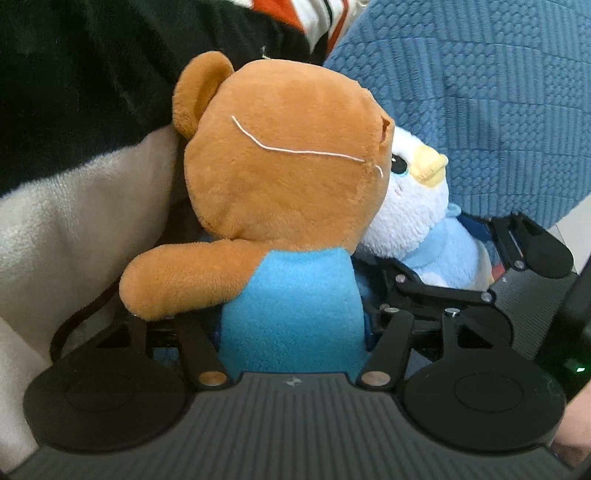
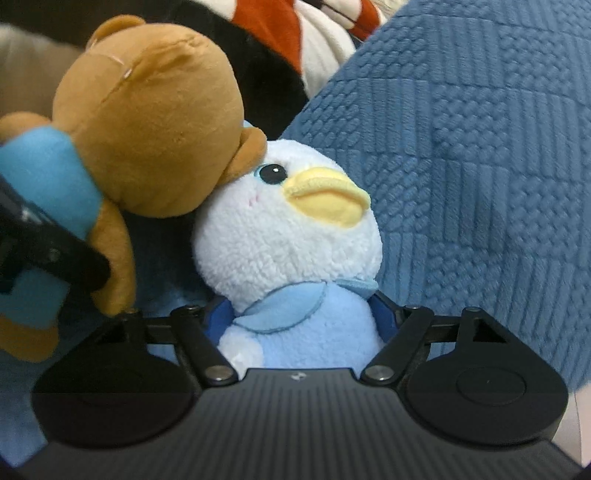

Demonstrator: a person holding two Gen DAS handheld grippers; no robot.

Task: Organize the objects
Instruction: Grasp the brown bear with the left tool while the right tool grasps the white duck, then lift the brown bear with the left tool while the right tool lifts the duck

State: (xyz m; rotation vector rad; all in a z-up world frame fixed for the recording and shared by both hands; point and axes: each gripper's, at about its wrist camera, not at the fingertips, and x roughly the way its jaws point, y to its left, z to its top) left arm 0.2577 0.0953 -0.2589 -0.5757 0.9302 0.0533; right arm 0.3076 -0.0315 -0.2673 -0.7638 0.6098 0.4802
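Observation:
My left gripper (image 1: 293,325) is shut on the blue body of a brown teddy bear (image 1: 284,166), seen from behind. My right gripper (image 2: 301,317) is shut on the light-blue body of a white plush penguin (image 2: 291,236) with a yellow beak. The two toys touch: the bear's head (image 2: 155,122) leans on the penguin's head. In the left wrist view the penguin (image 1: 417,214) sits just right of the bear, with the right gripper (image 1: 443,280) below it. The fingertips of both grippers are hidden by plush.
A big blue textured cushion (image 1: 491,103) fills the right side, close behind the penguin, also in the right wrist view (image 2: 480,147). A black and cream plush (image 1: 74,129) lies at left. An orange-and-white striped plush (image 2: 317,33) is at the top.

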